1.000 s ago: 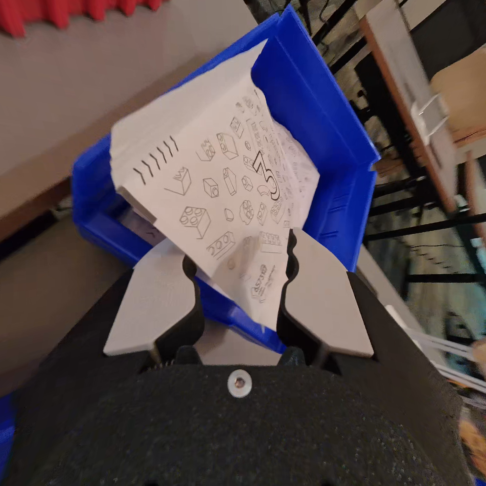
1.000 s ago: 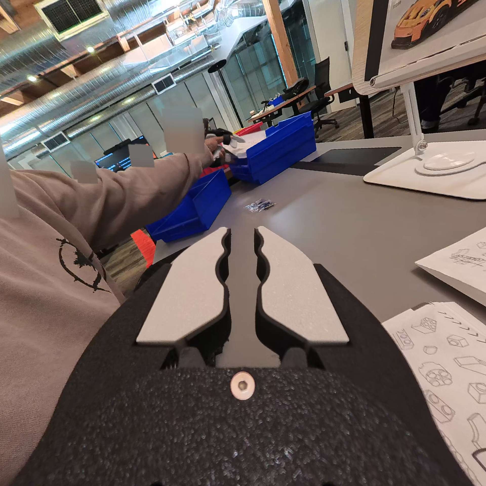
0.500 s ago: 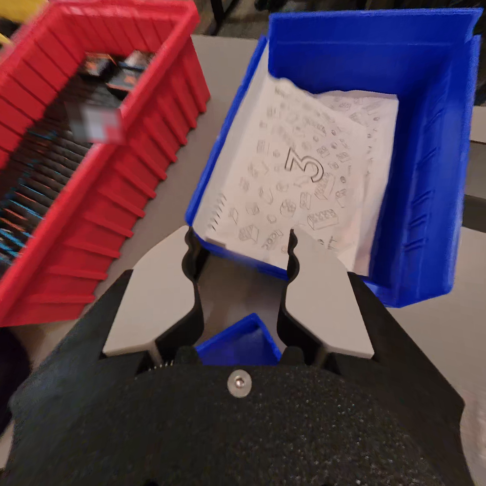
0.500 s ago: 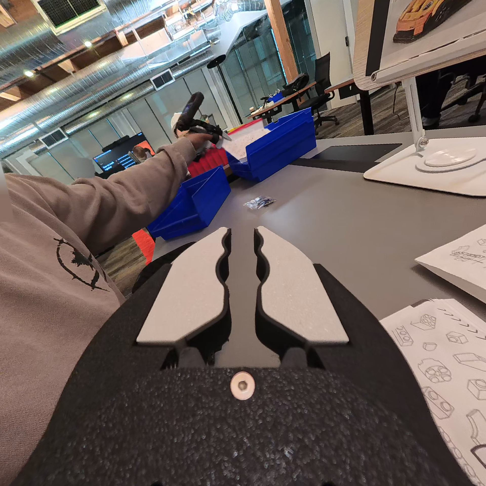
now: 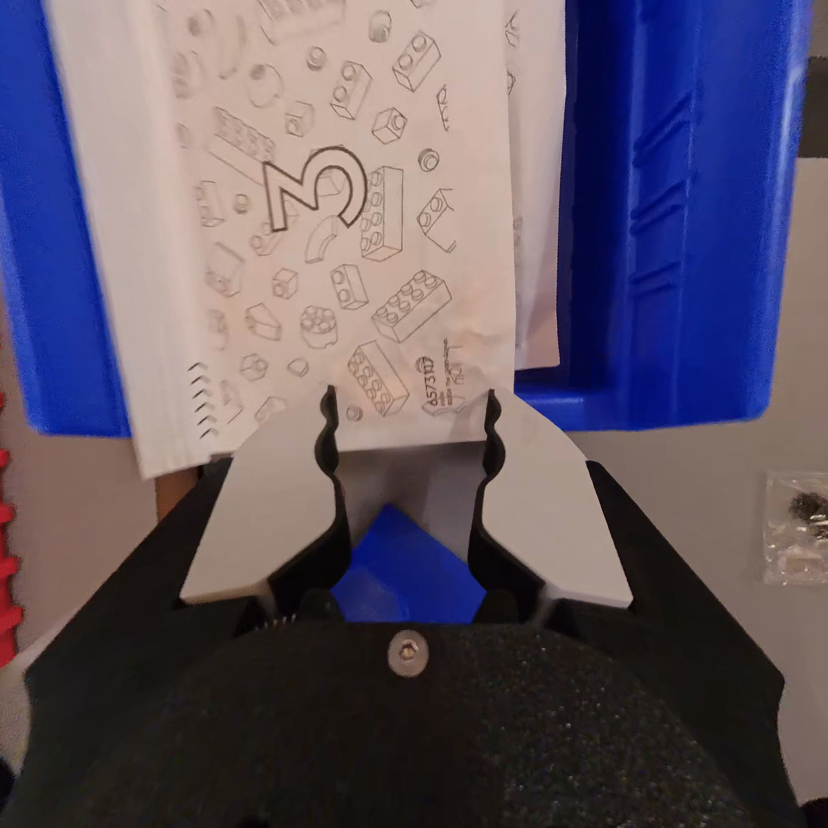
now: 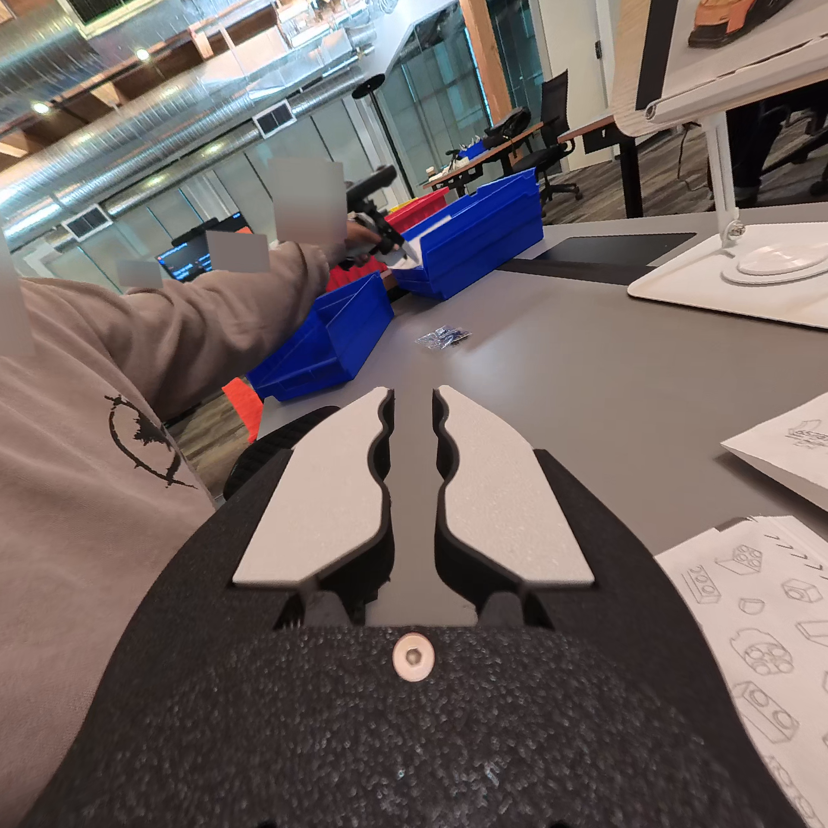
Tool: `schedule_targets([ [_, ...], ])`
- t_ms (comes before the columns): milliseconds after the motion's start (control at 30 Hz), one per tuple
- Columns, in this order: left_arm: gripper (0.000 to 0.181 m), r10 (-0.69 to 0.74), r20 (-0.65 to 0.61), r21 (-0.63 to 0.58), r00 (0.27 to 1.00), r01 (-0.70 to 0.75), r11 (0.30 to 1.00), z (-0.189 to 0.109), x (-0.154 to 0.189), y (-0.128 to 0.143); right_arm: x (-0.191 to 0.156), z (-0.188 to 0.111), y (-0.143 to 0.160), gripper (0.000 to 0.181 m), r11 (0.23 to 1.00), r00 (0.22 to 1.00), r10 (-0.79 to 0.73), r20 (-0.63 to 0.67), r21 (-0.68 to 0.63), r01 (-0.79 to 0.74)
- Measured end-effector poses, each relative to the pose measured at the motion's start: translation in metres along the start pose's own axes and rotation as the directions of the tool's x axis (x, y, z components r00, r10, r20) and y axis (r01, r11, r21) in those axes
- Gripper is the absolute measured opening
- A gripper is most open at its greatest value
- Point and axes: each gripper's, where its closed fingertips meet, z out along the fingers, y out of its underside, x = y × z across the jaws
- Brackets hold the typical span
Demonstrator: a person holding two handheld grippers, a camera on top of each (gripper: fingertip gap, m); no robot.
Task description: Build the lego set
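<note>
Since the earlier frame, the left claw has closed in on the large blue bin, and the red bin now shows only as a sliver at the left edge of the left wrist view. The left claw's jaws stand spread wide, with nothing gripped between them. Beneath the gap between the jaws lies a corner of a smaller blue bin. The fingertips reach the near edge of a white paper Lego parts bag, printed with brick outlines and a large numeral. That bag lies in the large blue bin, and its near edge hangs out over the bin's front lip. A second white bag lies under it to the right. On the grey desk, to the right of the claw, rests a small clear plastic bag of dark small parts.

In the right wrist view, the right claw hovers low over the desk, its jaws slightly parted with only a narrow slot between them, holding nothing. Just right of it lie two more printed white paper bags. Farther out sit the smaller blue bin and the clear bag of parts. Beyond them, a person's sleeved arm extends to the large blue bin, where the left claw meets the bag. A white stand base occupies the desk's far right.
</note>
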Motion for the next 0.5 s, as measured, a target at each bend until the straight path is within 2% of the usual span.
schedule_targets([
  [67,0.062,-0.031,-0.023,0.008,0.999,0.031,0.999,0.01,0.0,-0.011,0.002,-0.001,0.0,0.016,1.0,1.0,0.005,-0.01,0.006,-0.005],
  [200,0.067,0.021,0.029,-0.033,0.999,-0.02,0.999,0.03,-0.009,-0.021,0.005,-0.003,0.0,0.015,1.0,1.0,0.012,-0.028,0.017,-0.012],
  [300,0.064,0.011,0.021,-0.029,1.0,-0.011,1.0,0.038,-0.007,-0.027,0.006,-0.004,-0.002,0.015,1.0,0.999,0.007,-0.04,0.025,-0.006],
  [400,0.058,0.053,0.091,0.03,0.994,-0.056,0.998,0.024,-0.009,-0.036,0.009,-0.01,-0.007,0.015,0.999,0.996,-0.021,-0.091,0.034,0.025],
  [500,0.055,0.12,0.181,0.115,0.976,-0.142,0.983,-0.005,-0.004,-0.042,0.02,-0.025,-0.012,0.015,0.996,0.979,-0.064,-0.193,0.046,0.074],
])
